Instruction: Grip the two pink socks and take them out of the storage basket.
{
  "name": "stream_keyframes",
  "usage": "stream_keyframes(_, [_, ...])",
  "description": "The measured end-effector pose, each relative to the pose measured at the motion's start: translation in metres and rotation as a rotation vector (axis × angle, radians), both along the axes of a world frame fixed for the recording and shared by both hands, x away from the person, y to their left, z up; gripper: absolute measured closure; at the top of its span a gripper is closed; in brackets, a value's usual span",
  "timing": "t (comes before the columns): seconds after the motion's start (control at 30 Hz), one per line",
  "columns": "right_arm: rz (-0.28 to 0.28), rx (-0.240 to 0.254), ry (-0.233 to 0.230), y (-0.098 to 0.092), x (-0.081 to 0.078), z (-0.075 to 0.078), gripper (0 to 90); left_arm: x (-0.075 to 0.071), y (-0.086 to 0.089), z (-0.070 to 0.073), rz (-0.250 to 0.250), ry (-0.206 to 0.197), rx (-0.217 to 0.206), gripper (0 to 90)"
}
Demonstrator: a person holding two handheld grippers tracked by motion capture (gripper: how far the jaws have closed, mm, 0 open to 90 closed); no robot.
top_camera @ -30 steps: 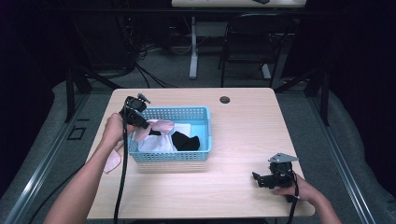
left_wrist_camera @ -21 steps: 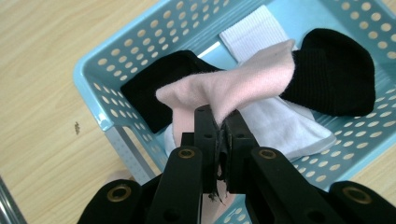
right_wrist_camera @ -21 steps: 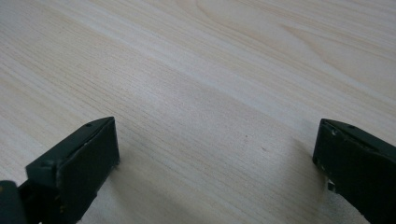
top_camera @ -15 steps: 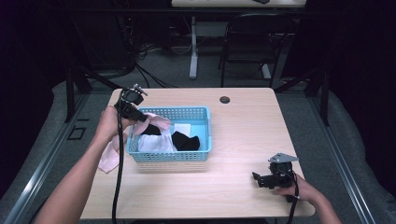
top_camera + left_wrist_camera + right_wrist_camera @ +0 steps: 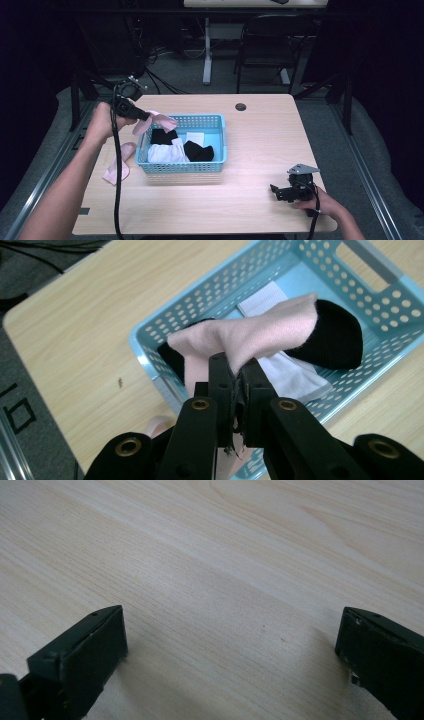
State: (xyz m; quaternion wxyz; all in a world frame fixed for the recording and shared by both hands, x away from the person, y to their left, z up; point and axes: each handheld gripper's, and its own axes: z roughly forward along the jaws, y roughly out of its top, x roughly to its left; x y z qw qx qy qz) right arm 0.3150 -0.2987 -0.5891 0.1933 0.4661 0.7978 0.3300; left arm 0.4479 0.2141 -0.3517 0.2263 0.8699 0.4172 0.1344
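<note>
Pink sock (image 5: 250, 335) is clamped between the closed jaws of the left hand-held gripper (image 5: 239, 385), raised above the left end of the blue basket (image 5: 220, 150). Black and white socks lie inside the basket. A second pink sock (image 5: 119, 165) lies on the wooden surface (image 5: 260, 135) beside the basket. Right hand-held gripper (image 5: 276, 191) rests on the surface near its front right corner, jaws wide apart, holding nothing.

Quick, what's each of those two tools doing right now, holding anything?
Left tool: closed on a pink sock, lifted over the blue basket.
Right tool: open, holding nothing, low over the bare table.
</note>
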Motion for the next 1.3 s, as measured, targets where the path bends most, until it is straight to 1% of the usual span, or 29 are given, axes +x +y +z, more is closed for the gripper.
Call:
stream_keyframes(0.03, [-0.001, -0.001, -0.003, 0.0, 0.0, 0.0, 0.0, -0.002, 0.006, 0.006, 0.007, -0.008, -0.003, 86.3])
stream_keyframes(0.07, [-0.003, -0.001, 0.0, 0.0, 0.0, 0.0, 0.0, -0.002, 0.006, 0.006, 0.007, -0.008, -0.003, 86.3])
stream_keyframes(0.13, [0.0, 0.001, -0.002, 0.0, 0.0, 0.0, 0.0, -0.005, 0.011, 0.012, 0.012, -0.013, 0.008, 86.3])
stream_keyframes(0.23, [-0.001, -0.001, -0.006, 0.0, 0.0, 0.0, 0.0, -0.008, 0.019, 0.018, 0.024, -0.022, 0.006, 86.3])
stream_keyframes(0.27, [-0.001, -0.001, -0.006, 0.0, 0.0, 0.0, 0.0, -0.01, 0.022, 0.02, 0.029, -0.017, 0.008, 86.3])
stream_keyframes(0.3, [-0.003, -0.002, -0.006, 0.0, 0.0, 0.0, 0.0, -0.012, 0.027, 0.022, 0.035, -0.015, 0.02, 86.2])
stream_keyframes(0.33, [-0.003, -0.002, -0.006, 0.0, 0.0, 0.0, 0.0, -0.012, 0.027, 0.022, 0.035, -0.015, 0.02, 86.3])
stream_keyframes(0.37, [-0.002, 0.0, -0.004, 0.0, 0.0, 0.0, 0.0, -0.014, 0.033, 0.023, 0.044, -0.013, 0.022, 86.2])
stream_keyframes(0.4, [-0.002, 0.0, -0.004, 0.0, 0.0, 0.0, 0.0, -0.014, 0.033, 0.023, 0.044, -0.013, 0.022, 86.2])
stream_keyframes(0.43, [-0.002, -0.001, -0.003, 0.0, 0.0, 0.0, 0.0, -0.016, 0.04, 0.023, 0.057, -0.009, 0.025, 86.3])
stream_keyframes(0.47, [-0.002, -0.001, -0.003, 0.0, 0.0, 0.0, 0.0, -0.016, 0.04, 0.023, 0.057, -0.009, 0.025, 86.3])
stream_keyframes(0.53, [-0.003, -0.002, -0.006, 0.0, 0.0, 0.0, 0.0, -0.018, 0.048, 0.023, 0.068, -0.006, 0.032, 86.3])
stream_keyframes(0.57, [-0.004, -0.002, -0.002, 0.0, 0.0, 0.0, 0.0, -0.02, 0.055, 0.022, 0.08, -0.005, 0.028, 86.2])
stream_keyframes(0.6, [-0.004, -0.002, -0.002, 0.0, 0.0, 0.0, 0.0, -0.02, 0.055, 0.022, 0.08, -0.005, 0.028, 86.2])
stream_keyframes(0.63, [-0.004, -0.002, -0.002, 0.0, 0.0, 0.0, 0.0, -0.021, 0.061, 0.02, 0.089, 0.004, 0.026, 86.3])
stream_keyframes(0.67, [-0.004, -0.002, -0.002, 0.0, 0.0, 0.0, 0.0, -0.021, 0.061, 0.02, 0.089, 0.004, 0.026, 86.2])
stream_keyframes(0.8, [-0.002, 0.0, 0.001, 0.0, 0.0, 0.0, 0.0, -0.023, 0.072, 0.017, 0.105, 0.016, 0.032, 86.2])
stream_keyframes(0.83, [-0.004, 0.0, 0.0, 0.0, 0.0, 0.0, 0.0, -0.023, 0.077, 0.014, 0.116, 0.026, 0.039, 86.2])
stream_keyframes(0.87, [-0.004, 0.0, 0.0, 0.0, 0.0, 0.0, 0.0, -0.023, 0.077, 0.014, 0.116, 0.026, 0.039, 86.2])
stream_keyframes(0.9, [-0.002, 0.0, 0.001, 0.0, 0.0, 0.0, 0.0, -0.024, 0.083, 0.011, 0.126, 0.036, 0.046, 86.2])
stream_keyframes(0.93, [-0.002, 0.0, 0.001, 0.0, 0.0, 0.0, 0.0, -0.024, 0.083, 0.011, 0.126, 0.036, 0.046, 86.2])
stream_keyframes(0.97, [-0.004, 0.0, 0.0, 0.0, 0.0, 0.0, 0.0, -0.024, 0.088, 0.008, 0.138, 0.048, 0.043, 86.2])
stream_keyframes(1.03, [-0.002, 0.004, 0.0, 0.0, 0.0, 0.0, 0.0, -0.024, 0.091, 0.007, 0.14, 0.053, 0.042, 86.2])
stream_keyframes(1.07, [-0.002, 0.004, 0.0, 0.0, 0.0, 0.0, 0.0, -0.025, 0.093, 0.005, 0.146, 0.061, 0.045, 86.2])
stream_keyframes(1.1, [-0.002, 0.004, 0.0, 0.0, 0.0, 0.0, 0.0, -0.025, 0.098, 0.0, 0.159, 0.081, 0.059, 86.2])
stream_keyframes(1.13, [-0.003, 0.003, -0.001, 0.0, 0.0, 0.0, 0.0, -0.025, 0.098, 0.0, 0.159, 0.081, 0.059, 86.2])
stream_keyframes(1.17, [-0.003, 0.003, -0.001, 0.0, 0.0, 0.0, 0.0, -0.025, 0.1, -0.003, 0.162, 0.091, 0.069, 86.2])
stream_keyframes(1.3, [-0.003, 0.004, 0.0, 0.0, 0.0, 0.0, 0.0, -0.023, 0.108, -0.018, 0.184, 0.115, 0.071, 86.2])
